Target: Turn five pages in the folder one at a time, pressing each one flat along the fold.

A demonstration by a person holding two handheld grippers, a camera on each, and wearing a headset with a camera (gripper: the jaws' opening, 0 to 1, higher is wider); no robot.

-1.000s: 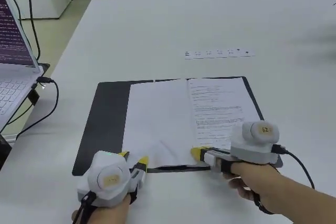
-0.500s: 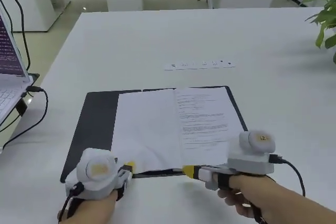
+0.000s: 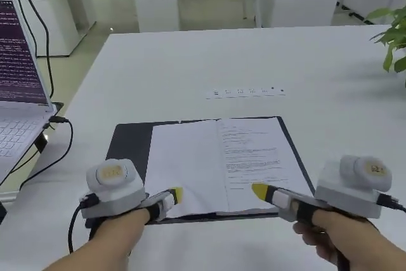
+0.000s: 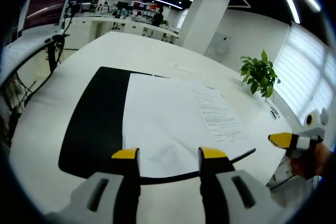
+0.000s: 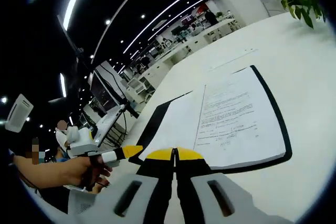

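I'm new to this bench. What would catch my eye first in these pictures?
An open black folder lies on the white table, its pages spread. At its near edge are two yellow-tipped grippers: the left gripper open, the right gripper shut. A lit laptop stands far left.

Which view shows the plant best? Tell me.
The left gripper view: the plant stands uncropped beyond the folder. The head view catches just a few leaves at its right edge; the right gripper view crops it at the top edge.
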